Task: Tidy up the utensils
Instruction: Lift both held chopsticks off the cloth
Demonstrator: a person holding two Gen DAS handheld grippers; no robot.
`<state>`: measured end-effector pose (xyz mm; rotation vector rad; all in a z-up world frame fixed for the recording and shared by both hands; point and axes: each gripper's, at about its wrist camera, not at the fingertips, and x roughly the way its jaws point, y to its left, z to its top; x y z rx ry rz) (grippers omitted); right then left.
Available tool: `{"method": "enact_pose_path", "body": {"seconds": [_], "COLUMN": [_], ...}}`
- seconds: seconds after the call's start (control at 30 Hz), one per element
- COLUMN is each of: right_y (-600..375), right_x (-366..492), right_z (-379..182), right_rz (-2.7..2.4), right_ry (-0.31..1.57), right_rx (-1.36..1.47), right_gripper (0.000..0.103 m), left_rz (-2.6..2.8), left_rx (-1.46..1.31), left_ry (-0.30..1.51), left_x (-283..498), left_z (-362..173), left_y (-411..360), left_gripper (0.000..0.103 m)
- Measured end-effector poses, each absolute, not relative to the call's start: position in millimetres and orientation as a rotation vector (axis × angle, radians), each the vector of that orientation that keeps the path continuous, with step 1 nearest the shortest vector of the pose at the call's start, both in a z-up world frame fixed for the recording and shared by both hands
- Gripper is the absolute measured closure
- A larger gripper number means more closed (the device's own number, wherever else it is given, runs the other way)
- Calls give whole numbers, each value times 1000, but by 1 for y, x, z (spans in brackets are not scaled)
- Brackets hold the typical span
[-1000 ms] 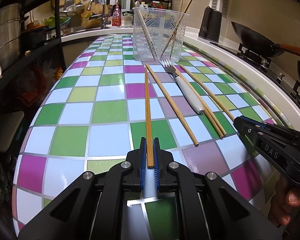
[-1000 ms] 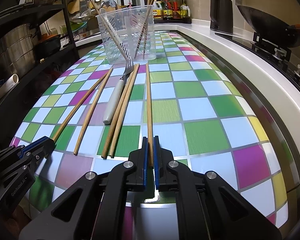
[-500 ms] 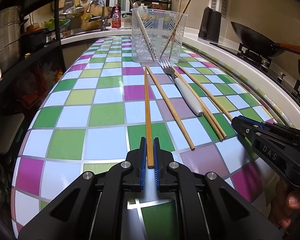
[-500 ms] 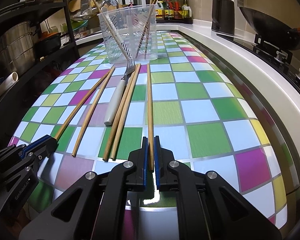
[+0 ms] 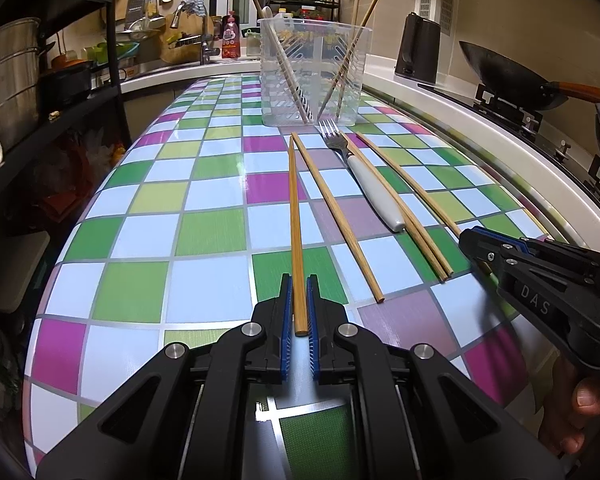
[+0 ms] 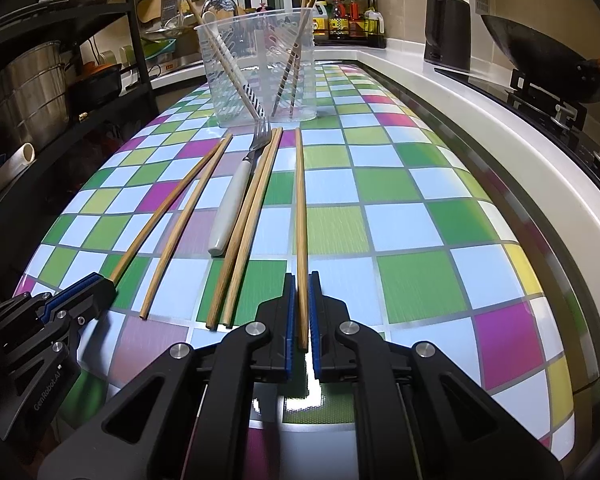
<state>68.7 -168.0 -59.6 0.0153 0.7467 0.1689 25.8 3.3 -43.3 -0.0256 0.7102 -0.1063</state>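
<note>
Left wrist view: left hand-held gripper (image 5: pixel 299 304) is sitting with its blue pads (image 5: pixel 286 304) nearly closed around the near end of a light bamboo chopstick (image 5: pixel 295 220); slim gaps are showing on both sides, so it is bracketing rather than visibly clamping, and the stick is lying flat on the checkered vinyl tabletop (image 5: pixel 204 276). Clear plastic utensil holder (image 5: pixel 314 72) at the far end is already carrying a few chopsticks and a white spoon. Still lying loose: a darker wooden chopstick (image 5: pixel 336 216), a white-handled metal fork (image 5: pixel 364 176), and a touching pair of brown chopsticks (image 5: pixel 400 208). Right hand-held gripper (image 5: pixel 476 240) is showing at the right edge. Right wrist view: right hand-held gripper (image 6: pixel 302 312) is framing the end of another bamboo chopstick (image 6: pixel 300 216) the same way, jaws almost closed, stick apparently resting on the tabletop (image 6: pixel 412 280). Holder (image 6: pixel 256 68) is standing well beyond, fork (image 6: pixel 236 196) and the pair (image 6: pixel 248 224) just left. Judging progress: early-to-mid, a handful of utensils binned, six chopsticks plus the fork remaining, both current sticks not yet lifted.
</note>
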Motion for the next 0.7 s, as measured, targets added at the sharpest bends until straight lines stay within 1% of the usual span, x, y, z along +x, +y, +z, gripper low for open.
{"method": "enact_pose_path", "body": {"seconds": [0.47, 0.7], "right_y": [-169, -171], "right_x": [59, 50], "right_z": [-54, -34], "right_rz": [170, 161], "right_ry": [747, 692], "right_rx": [31, 29], "right_gripper": [98, 98], "left_rz": [-124, -127], "left_rx": [-43, -21], "left_ry": [724, 655], "left_x": [18, 4], "left_z": [-40, -22], "left_y": [6, 7], "left_gripper": [97, 97]}}
